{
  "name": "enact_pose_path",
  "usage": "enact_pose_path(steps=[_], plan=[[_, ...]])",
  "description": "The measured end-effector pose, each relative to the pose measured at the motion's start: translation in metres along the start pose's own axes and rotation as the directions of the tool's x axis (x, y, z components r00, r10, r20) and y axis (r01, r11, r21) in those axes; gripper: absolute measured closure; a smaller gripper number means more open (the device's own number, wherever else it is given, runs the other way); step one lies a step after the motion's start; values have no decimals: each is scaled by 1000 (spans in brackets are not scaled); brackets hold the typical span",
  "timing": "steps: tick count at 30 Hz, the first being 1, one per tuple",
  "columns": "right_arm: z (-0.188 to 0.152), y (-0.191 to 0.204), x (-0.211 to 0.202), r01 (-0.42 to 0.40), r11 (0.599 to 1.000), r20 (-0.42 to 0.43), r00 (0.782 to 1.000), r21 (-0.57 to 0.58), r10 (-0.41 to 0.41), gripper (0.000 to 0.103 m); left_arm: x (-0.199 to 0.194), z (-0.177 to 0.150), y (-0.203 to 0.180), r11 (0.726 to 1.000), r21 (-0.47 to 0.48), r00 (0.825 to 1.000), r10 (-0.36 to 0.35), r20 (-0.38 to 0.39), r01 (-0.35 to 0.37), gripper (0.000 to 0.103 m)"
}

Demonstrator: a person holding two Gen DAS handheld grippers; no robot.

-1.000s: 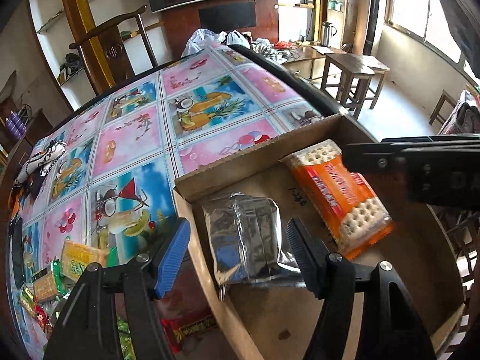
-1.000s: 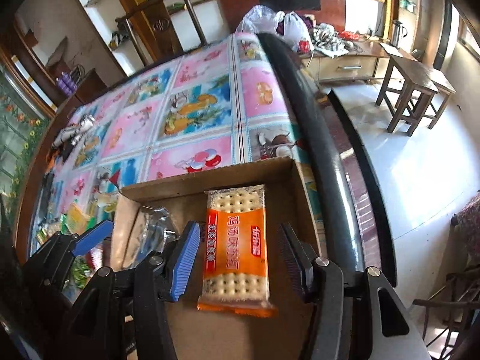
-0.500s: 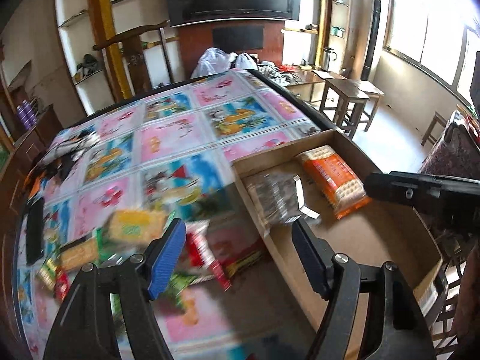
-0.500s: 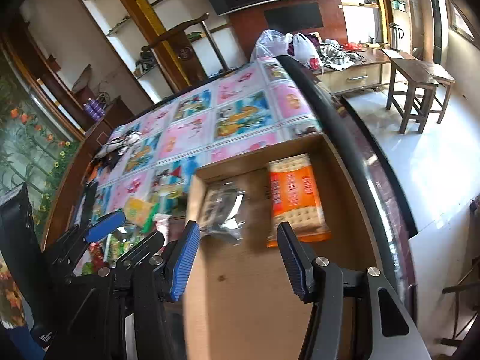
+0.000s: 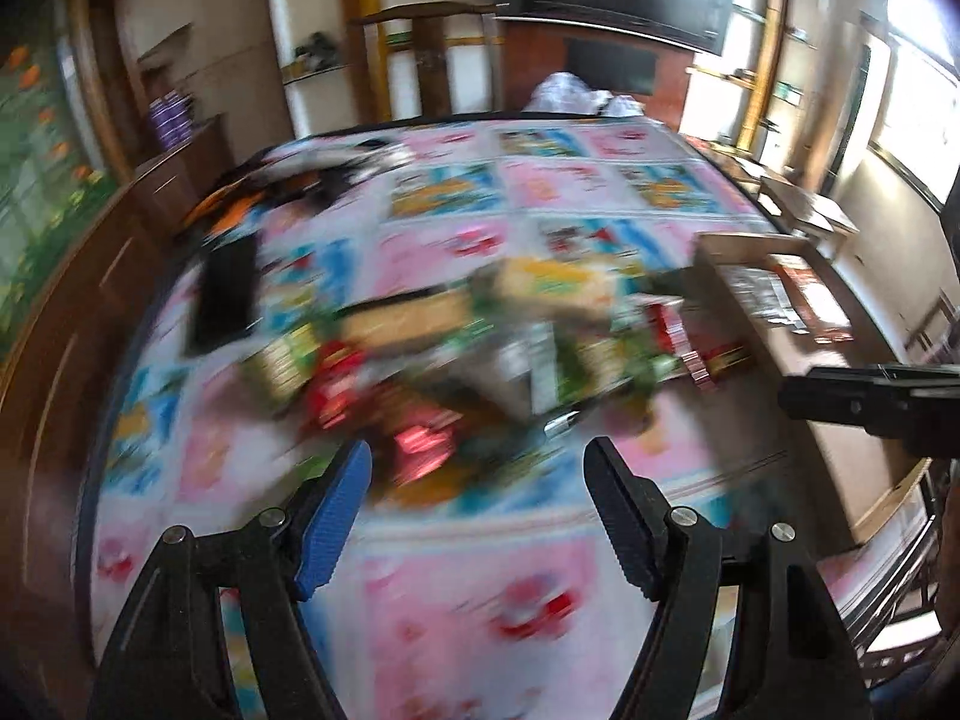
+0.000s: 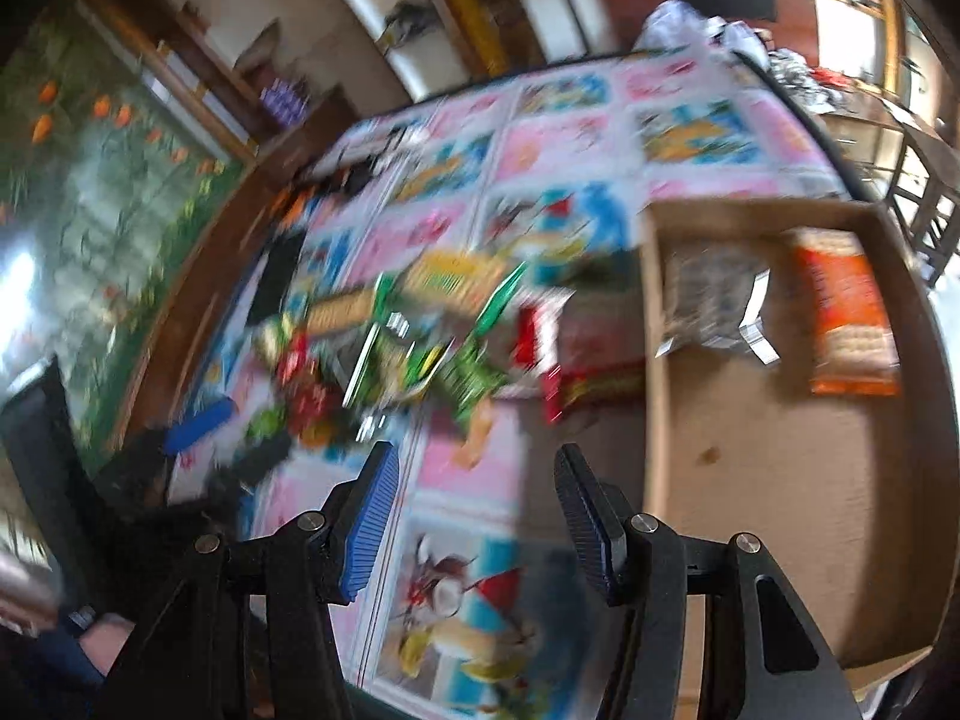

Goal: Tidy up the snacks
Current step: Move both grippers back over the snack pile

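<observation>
Both views are smeared by motion blur, so fine detail on the wrappers cannot be read. The left gripper (image 5: 477, 501) hangs over the tabletop (image 5: 456, 588), its jaws released with nothing between them, one blue pad and one black pad standing well apart above a pink panel of the picture-printed cloth. The right gripper (image 6: 477, 519) is likewise spread with nothing in its jaws, poised over the cloth just left of the cardboard box (image 6: 654, 420). A loose heap of snack packets (image 5: 480, 354) lies on the middle of the tabletop, beyond both grippers: yellow, green and red wrappers piled and overlapping, too blurred to tell apart one by one. In the right wrist view the same heap (image 6: 408, 336) sits to the left of the box, with a red packet (image 6: 591, 387) lying against the box's left wall. Inside the box, at its far end, a silver foil packet (image 6: 708, 300) lies beside an orange cracker packet (image 6: 846, 312); the two are near each other but apart. A dark flat rectangle (image 5: 225, 297) lies on the cloth at the left of the heap. Part of the right gripper shows as a black bar at the right edge of the left wrist view, over the box.
</observation>
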State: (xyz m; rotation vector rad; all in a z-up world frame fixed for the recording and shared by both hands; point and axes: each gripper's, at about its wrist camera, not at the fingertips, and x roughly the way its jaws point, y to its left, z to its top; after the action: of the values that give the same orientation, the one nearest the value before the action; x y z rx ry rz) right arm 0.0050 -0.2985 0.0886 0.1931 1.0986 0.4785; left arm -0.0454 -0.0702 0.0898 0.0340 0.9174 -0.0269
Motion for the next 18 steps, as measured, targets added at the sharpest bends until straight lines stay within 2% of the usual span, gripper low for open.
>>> enact_pose_path(steps=[3,9,12,14,16,18], plan=[[-7,12,13,-7,1000,-34,999,-19,7,45,-6,-13,36,998,-59,999,36,-15,-37,30],[-9,25,17,-16,999,-43,999,-41,15,44,-3,-12,92,993,-113,998,41,-36,-45,30],[-11,26,17,-9,999,-36,999,-38,8,43,13,-4,103,989,-149,998,6,-64,-15,30],[-11,28,16,-13,999,-35,999,-36,11,43,25,1,96,992,-121,993,-55,-102,43,30],[-12,29,16,-7,999,-32,999,-41,5,43,33,1,90,995,-104,995,-15,-100,5,30],[-15,30,14,-7,999,-30,1000,-39,5,43,45,1,87,995,-92,992,-36,-118,25,30]])
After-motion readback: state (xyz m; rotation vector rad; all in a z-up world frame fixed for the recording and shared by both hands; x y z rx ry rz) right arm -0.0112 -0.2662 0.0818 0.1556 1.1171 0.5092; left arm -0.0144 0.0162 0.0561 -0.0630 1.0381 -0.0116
